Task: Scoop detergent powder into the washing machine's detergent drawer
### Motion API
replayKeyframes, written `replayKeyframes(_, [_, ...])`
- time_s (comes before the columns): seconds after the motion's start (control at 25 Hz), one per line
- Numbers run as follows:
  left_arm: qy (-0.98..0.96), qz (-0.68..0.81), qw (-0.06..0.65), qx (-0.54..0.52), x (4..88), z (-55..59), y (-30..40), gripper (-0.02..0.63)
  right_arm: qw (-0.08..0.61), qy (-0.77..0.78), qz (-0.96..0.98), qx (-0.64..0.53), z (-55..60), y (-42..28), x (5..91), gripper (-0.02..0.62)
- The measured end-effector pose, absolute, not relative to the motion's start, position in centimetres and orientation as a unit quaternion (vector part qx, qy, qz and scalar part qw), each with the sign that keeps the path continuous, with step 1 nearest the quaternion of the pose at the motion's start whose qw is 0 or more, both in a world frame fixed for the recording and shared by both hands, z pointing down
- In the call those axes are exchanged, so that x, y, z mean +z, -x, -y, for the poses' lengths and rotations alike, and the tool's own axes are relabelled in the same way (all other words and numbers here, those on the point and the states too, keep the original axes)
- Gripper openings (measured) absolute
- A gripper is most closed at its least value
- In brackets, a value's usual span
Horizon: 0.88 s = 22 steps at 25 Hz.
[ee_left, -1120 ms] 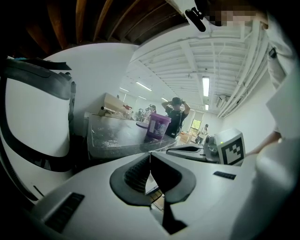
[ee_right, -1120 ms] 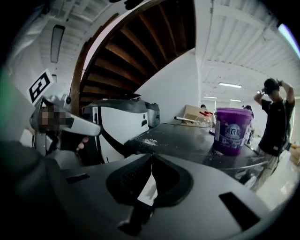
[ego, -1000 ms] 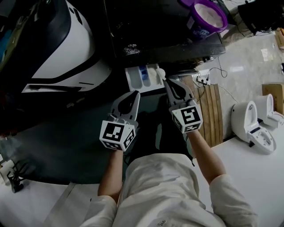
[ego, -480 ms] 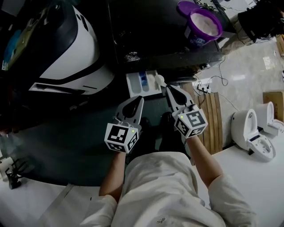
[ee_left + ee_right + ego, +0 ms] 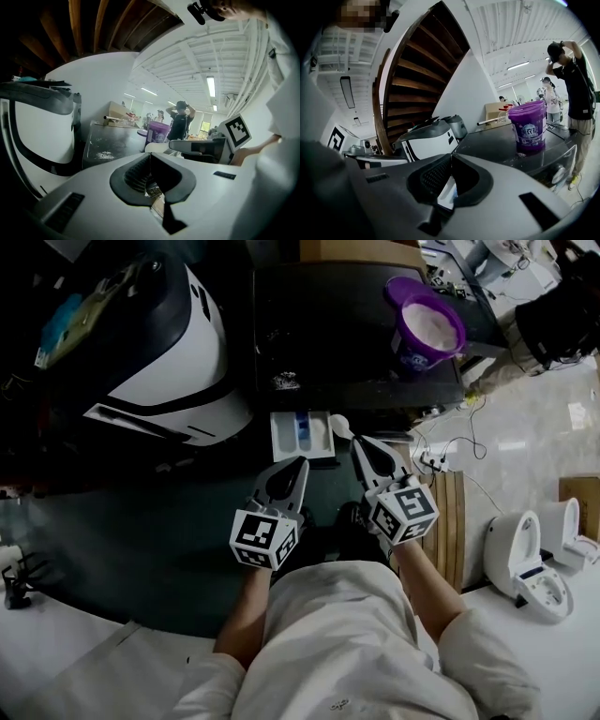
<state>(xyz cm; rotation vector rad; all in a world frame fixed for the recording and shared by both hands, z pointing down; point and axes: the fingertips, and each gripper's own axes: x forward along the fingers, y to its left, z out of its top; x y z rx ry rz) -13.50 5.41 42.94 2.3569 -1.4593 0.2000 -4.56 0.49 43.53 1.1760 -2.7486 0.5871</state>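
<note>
Right gripper point(image 5: 358, 441) jaws closed on white scoop point(image 5: 340, 425), scoop head just beside right edge of the pulled-out detergent drawer point(image 5: 319, 439). Left gripper point(image 5: 302, 463) jaws pressed together, empty, just below the drawer. Open purple powder tub point(image 5: 427, 329) on top of the black washing machine point(image 5: 319, 343), well apart from both.

Top: loose, creased pale beige cloth shirt point(image 5: 342, 643).
Sleeves: short beige sleeves point(image 5: 473, 662), wide at the cuff.
Left tool: grey plastic left gripper point(image 5: 301, 463), tapered jaws lined with black ribbed pads point(image 5: 136, 174).
Right tool: matching grey plastic right gripper point(image 5: 356, 441).
Markers: white marker cube point(image 5: 265, 540) on each tool, printed with black squares.
</note>
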Motion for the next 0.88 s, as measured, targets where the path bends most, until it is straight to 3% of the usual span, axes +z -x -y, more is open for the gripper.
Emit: replayKeyframes(0.88, [-0.767, 0.624, 0.145, 0.036, 37.7, -7.4, 11.6, 0.018, 0.055, -0.295, 0.949, 0.096, -0.8, 0.7, 36.5, 0.012])
